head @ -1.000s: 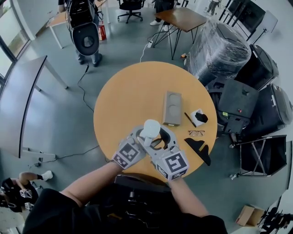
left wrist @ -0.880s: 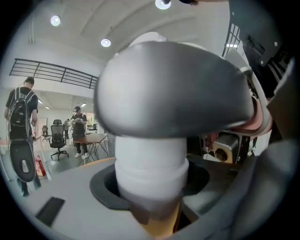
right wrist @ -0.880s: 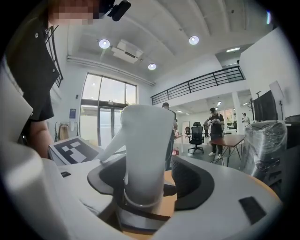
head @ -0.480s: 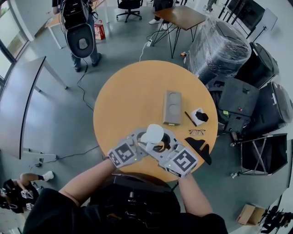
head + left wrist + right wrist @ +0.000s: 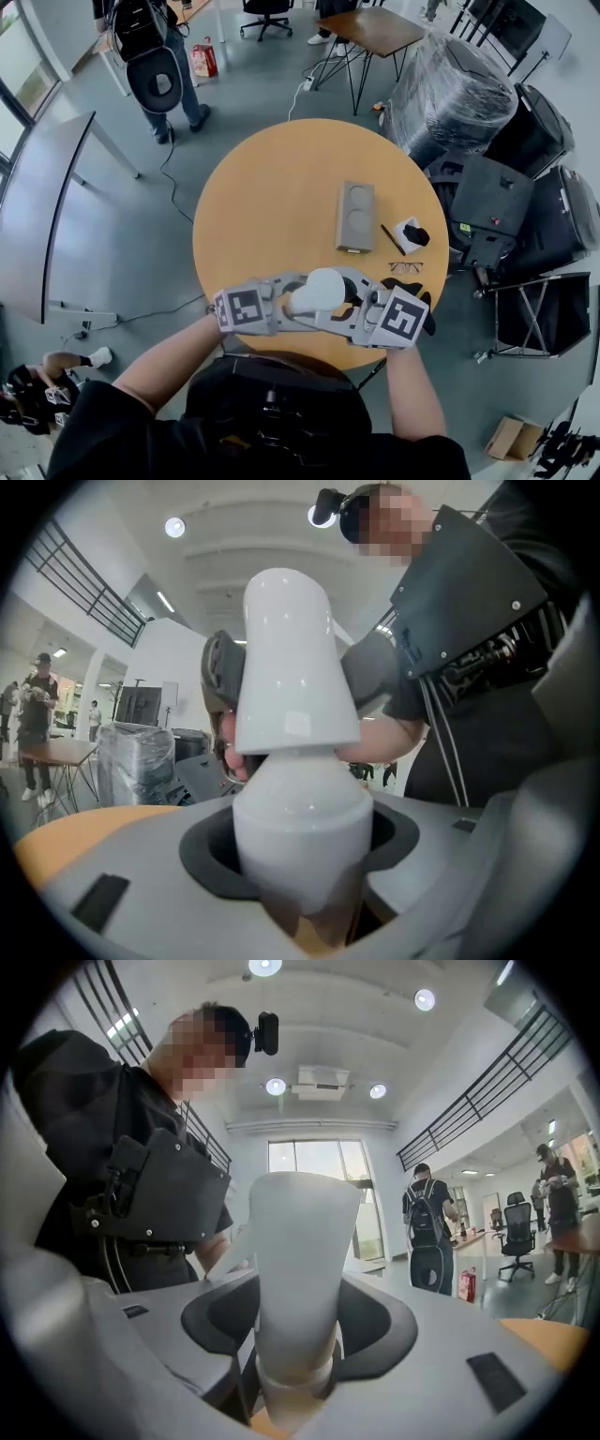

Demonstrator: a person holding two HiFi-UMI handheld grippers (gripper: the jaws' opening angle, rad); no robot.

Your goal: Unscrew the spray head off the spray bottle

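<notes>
Forearms [image 5: 173, 367] converge, left hand-held gripper [image 5: 289, 307] clamping spray bottle [image 5: 302, 829], right hand-held gripper [image 5: 351, 305] freshly closed on spray head [image 5: 302, 1258].

Round wooden table [image 5: 262, 187], grey two-hole block [image 5: 355, 217], pencil [image 5: 391, 240], glasses [image 5: 405, 267] lying on it

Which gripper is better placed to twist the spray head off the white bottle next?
Right. The right gripper has just closed its jaws round the spray head, so it can turn it, while the left gripper clamps the bottle body and steadies it.
</notes>
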